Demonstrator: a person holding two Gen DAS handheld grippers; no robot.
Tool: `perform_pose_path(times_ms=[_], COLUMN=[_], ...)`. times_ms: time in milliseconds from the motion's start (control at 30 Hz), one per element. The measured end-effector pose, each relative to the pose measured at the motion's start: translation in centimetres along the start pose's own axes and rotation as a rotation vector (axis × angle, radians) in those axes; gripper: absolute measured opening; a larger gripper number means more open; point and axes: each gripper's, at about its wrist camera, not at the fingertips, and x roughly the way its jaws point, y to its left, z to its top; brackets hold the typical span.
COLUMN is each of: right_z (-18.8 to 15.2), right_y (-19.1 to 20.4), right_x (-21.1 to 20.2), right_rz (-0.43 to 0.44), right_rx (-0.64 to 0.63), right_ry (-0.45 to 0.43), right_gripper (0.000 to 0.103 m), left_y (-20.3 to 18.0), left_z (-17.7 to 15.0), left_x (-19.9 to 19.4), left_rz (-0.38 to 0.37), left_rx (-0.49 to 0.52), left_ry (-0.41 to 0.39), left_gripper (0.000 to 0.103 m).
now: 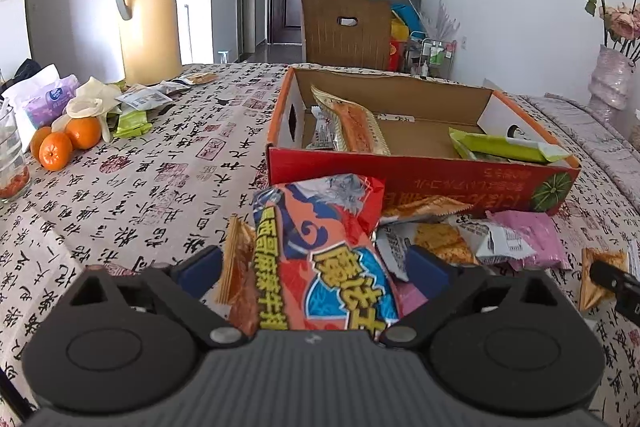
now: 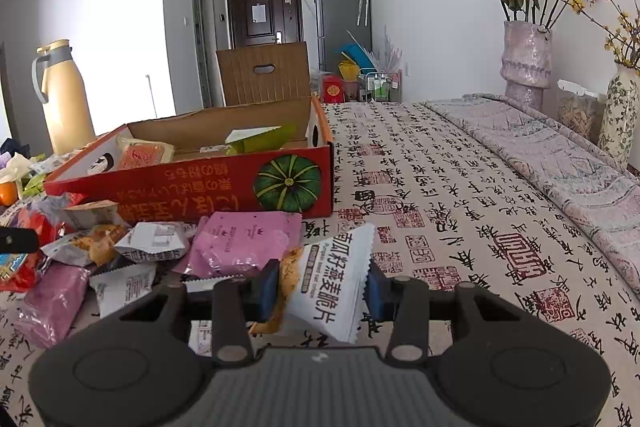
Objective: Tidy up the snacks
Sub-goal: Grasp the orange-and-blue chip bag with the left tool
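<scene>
A large red, orange and blue snack bag [image 1: 324,247] lies between the blue pads of my left gripper [image 1: 312,263], which is open; the pads stand clear of the bag's sides. A small orange packet [image 1: 236,267] leans by the left pad. My right gripper [image 2: 322,289] is shut on a white snack packet [image 2: 336,279] and holds it tilted just above the tablecloth. Behind both stands a red cardboard box [image 1: 420,179] [image 2: 192,195] with a pumpkin picture. It holds an orange packet [image 1: 356,127] and green packets [image 1: 504,147]. Loose pink packets [image 2: 244,243] and white packets [image 2: 156,239] lie in front of it.
A yellow thermos jug [image 1: 148,23], oranges [image 1: 68,143], a glass [image 1: 10,163] and more packets [image 1: 132,123] sit at the table's left. A wooden chair [image 1: 346,31] stands behind the box. Flower vases [image 2: 526,63] and a folded cloth [image 2: 540,147] line the right side.
</scene>
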Motion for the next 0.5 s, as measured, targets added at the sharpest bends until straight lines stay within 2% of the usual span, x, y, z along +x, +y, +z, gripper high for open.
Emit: perform_pose_path(times_ms=[100,200,267,367,500], right_z=[-0.1,-0.1,-0.1,-0.1,-0.1], right_y=[0.0,-0.2,-0.1,-0.1,0.0], right_x=[0.0,0.0,0.2,0.3,0.2], right_rz=[0.001,0.002,0.003,0.004,0.006], right_rx=[0.002,0.005,0.005,0.005,0.004], right_ry=[0.001,0.004,0.007,0.009,0.006], right_gripper=[0.042,0.042,0.042,0.042,0.042], left_y=[-0.1,0.0,0.1,0.3,0.4], left_z=[0.2,0.1,0.0,-0.1,-0.3], left_x=[0.8,1.3,1.4,1.3,1.0], left_rz=[-0.002,-0.011,-0.015,-0.024,-0.029], left_rx=[-0.005,-0.016,-0.017,-0.022,-0.01], left_ry=[0.027,0.044,0.047,0.043,0.032], left_gripper=[0.078,0.073,0.065,0.061,0.059])
